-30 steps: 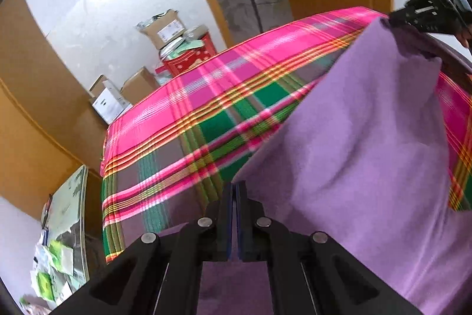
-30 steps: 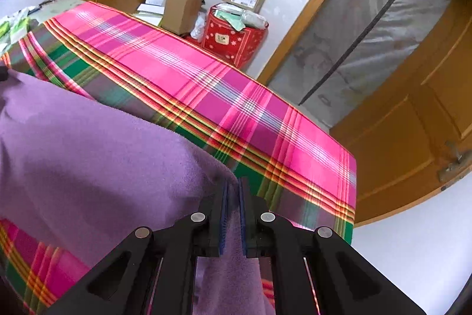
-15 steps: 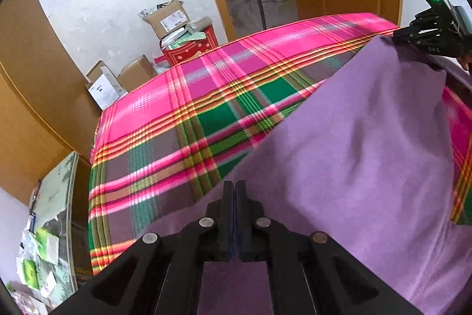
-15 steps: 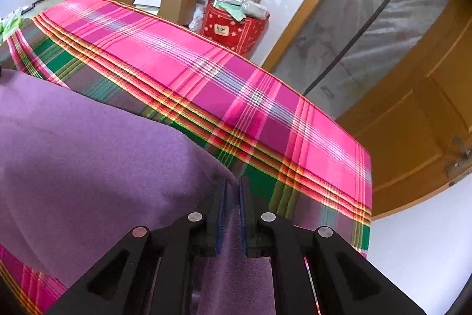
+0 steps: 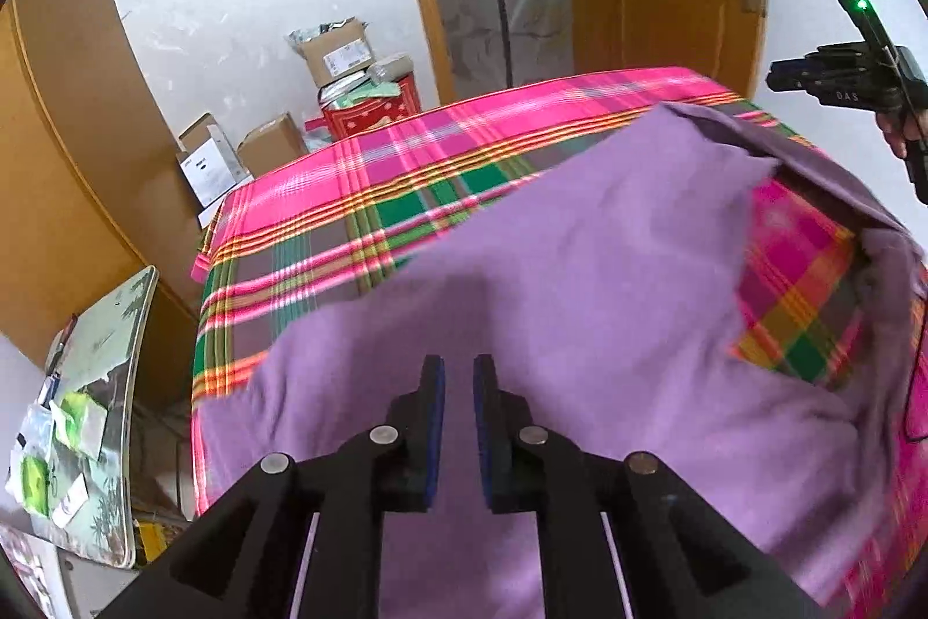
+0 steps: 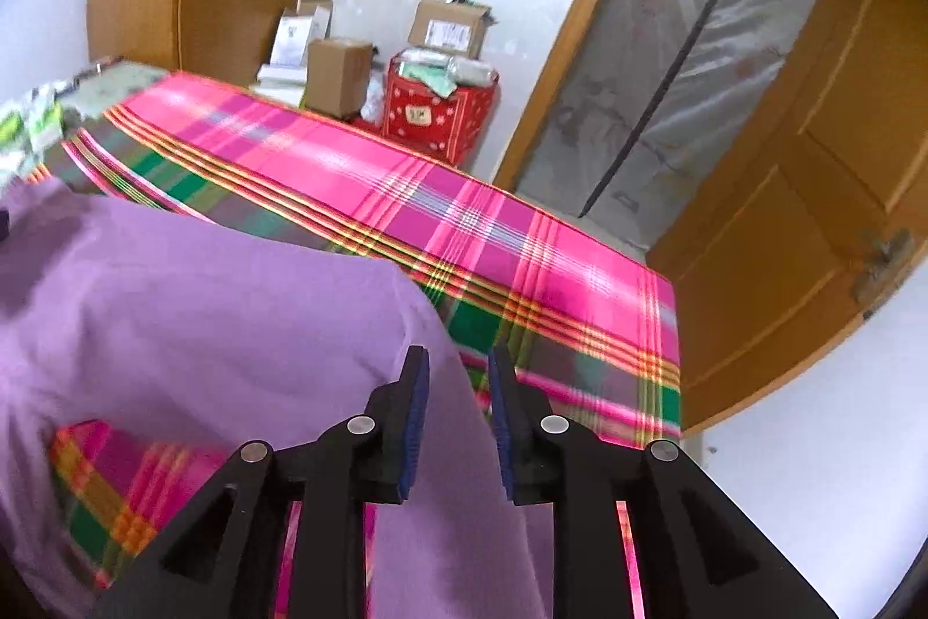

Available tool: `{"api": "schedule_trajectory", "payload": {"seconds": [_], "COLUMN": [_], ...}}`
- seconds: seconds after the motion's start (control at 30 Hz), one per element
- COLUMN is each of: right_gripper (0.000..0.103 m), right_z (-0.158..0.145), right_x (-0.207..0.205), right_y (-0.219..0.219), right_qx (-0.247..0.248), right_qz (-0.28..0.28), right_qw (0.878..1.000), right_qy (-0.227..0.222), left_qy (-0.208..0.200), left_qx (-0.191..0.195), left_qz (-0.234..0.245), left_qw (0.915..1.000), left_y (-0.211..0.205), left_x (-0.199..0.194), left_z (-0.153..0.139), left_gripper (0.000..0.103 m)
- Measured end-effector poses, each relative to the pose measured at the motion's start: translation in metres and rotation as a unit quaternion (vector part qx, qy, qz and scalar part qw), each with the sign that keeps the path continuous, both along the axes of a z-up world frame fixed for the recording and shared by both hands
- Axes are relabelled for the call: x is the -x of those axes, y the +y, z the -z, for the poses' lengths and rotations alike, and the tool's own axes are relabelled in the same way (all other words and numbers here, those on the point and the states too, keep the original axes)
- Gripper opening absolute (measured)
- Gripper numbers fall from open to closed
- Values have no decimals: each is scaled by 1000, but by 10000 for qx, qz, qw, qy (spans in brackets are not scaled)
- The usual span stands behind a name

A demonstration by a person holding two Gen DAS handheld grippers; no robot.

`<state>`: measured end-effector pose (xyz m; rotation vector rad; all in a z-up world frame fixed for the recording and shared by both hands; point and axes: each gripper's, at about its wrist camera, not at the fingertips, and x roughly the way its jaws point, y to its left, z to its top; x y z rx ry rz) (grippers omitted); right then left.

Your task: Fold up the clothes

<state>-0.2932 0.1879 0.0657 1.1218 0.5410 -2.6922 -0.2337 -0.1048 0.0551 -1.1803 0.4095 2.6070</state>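
A purple garment (image 5: 580, 282) lies spread on the pink and green plaid cloth (image 5: 406, 189) that covers the table. My left gripper (image 5: 458, 375) is open just above the garment's near left part, holding nothing. My right gripper (image 6: 458, 369) is open above the garment's right edge (image 6: 232, 306), also empty. The right gripper also shows in the left wrist view (image 5: 841, 82), raised at the far right. A gap in the garment shows plaid cloth (image 5: 794, 282).
Cardboard boxes (image 6: 336, 73) and a red box (image 6: 435, 114) stand on the floor beyond the table. A wooden door (image 6: 812, 213) is at the right. A side table with papers (image 5: 87, 398) is at the left.
Both grippers have opened and let go of the purple garment, which has dropped onto the plaid cloth. Both have pulled back and up a little.
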Motion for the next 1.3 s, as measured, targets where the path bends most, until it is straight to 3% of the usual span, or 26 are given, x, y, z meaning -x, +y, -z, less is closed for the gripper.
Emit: {"api": "schedule_trajectory", "payload": {"seconds": [0.27,0.53,0.6,0.73,0.97,1.03,1.17,1.23,1.3], "right_gripper": [25,34,34,34,35,42,44,59,64], "right_z": [-11,12,24,44,64,68,69,71,74], "right_x": [-109,-192,-207,-227,-257,-266,-273,-277,-282], "right_y": [-1,-29,-39,-60,-87,-93,-96,-97,-100], "right_qx": [507,654,582,599,453,356,346,351,311], "right_qz": [-335,-986,-1220,-1548,-1967,-2125,-2278,-2346,-2454], "right_qw": [9981,9929,9907,9855,9791,9763,9730,9714,9689], "right_qy": [104,-82,-150,-340,-265,-203,-100,-101,-90], "left_qy": [-31,-173,-134,-115,-162,-192,-258,-269,-363], "left_qx": [-165,-1008,-1365,-1669,-2390,-2599,-2810,-2966,-3055], "left_qz": [-329,-1382,-1631,-2086,-2683,-2778,-2895,-2903,-2928], "left_qw": [9993,9851,9770,9636,9331,9246,9146,9094,9053], "left_y": [-17,-62,-75,-94,-119,-124,-131,-132,-131], "left_x": [-81,-148,-163,-183,-216,-224,-232,-235,-235], "left_z": [-10,-5,-5,2,19,24,32,35,42], "left_gripper": [13,17,20,24,29,32,32,33,34]}}
